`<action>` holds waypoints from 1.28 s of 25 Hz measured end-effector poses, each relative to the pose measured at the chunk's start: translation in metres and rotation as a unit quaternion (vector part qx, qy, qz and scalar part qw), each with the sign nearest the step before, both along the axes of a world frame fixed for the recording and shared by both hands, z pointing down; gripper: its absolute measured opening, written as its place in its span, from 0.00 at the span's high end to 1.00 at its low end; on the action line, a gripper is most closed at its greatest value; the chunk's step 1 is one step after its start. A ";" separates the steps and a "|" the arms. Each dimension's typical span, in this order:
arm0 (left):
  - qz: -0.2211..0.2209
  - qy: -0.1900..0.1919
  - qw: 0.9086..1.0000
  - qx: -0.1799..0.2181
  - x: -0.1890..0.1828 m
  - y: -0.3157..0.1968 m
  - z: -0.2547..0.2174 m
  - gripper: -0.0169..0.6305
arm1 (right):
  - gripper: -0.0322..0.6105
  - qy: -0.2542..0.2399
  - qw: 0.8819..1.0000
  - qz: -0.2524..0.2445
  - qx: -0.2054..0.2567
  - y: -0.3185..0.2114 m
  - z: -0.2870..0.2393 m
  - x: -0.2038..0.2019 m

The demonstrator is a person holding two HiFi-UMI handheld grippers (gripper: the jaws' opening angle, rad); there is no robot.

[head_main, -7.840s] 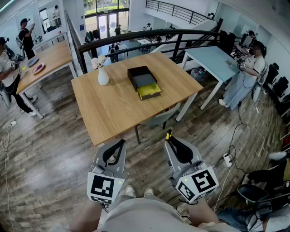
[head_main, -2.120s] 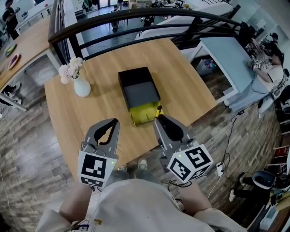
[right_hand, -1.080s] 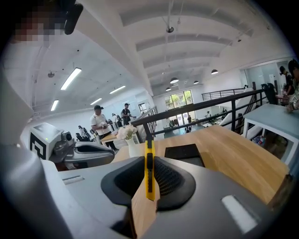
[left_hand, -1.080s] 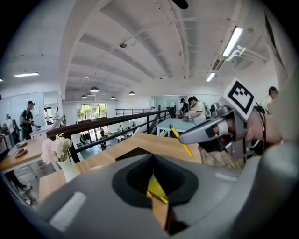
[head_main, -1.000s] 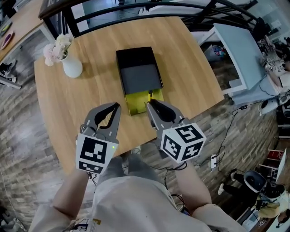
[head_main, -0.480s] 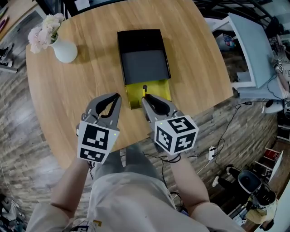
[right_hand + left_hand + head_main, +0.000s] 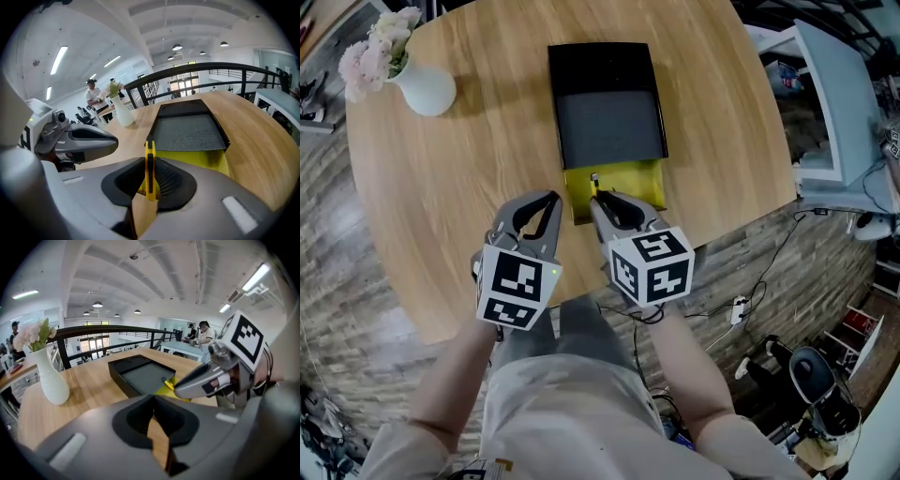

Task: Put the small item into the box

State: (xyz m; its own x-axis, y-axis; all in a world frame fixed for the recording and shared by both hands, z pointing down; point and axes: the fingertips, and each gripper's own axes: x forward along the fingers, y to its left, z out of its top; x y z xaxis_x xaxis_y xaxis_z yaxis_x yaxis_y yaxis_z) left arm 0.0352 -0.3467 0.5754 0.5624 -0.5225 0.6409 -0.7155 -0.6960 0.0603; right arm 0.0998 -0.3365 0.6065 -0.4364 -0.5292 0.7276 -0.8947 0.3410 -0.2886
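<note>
Carriage was the step in hand: right gripper (image 7: 596, 201) was clamped on the small item (image 7: 149, 171), a yellow strip, at the near edge of the box's (image 7: 609, 122) open yellow drawer (image 7: 635, 178). Left gripper (image 7: 549, 201) was closed, empty. Next move apparently required advancing over the drawer, then release.

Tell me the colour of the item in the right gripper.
Yellow, with a dark strip; the right gripper view shows the item best.
</note>
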 end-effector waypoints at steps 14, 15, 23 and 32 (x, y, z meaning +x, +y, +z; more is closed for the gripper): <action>0.008 -0.015 0.999 -0.048 0.003 0.007 0.050 0.97 | 0.85 0.078 0.994 -0.073 -0.034 -0.001 0.052 -0.008; 0.008 -0.015 0.999 -0.050 0.002 0.006 0.052 0.97 | 0.85 0.083 0.993 -0.078 -0.035 -0.001 0.055 -0.010; 0.005 -0.020 0.998 -0.058 -0.009 0.004 0.063 0.97 | 0.86 0.150 0.980 -0.126 -0.045 -0.005 0.072 -0.011; 0.005 -0.017 0.997 -0.069 -0.017 0.004 0.072 0.97 | 0.85 0.163 0.972 -0.153 -0.068 -0.008 0.085 -0.017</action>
State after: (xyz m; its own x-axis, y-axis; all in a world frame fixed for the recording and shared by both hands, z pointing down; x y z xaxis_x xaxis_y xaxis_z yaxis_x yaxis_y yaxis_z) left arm 0.0186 -0.3428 0.6479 0.5436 -0.4220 0.7256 -0.7116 -0.6901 0.1317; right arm 0.0823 -0.3441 0.6914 -0.2927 -0.3008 0.9077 -0.8085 0.5846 -0.0670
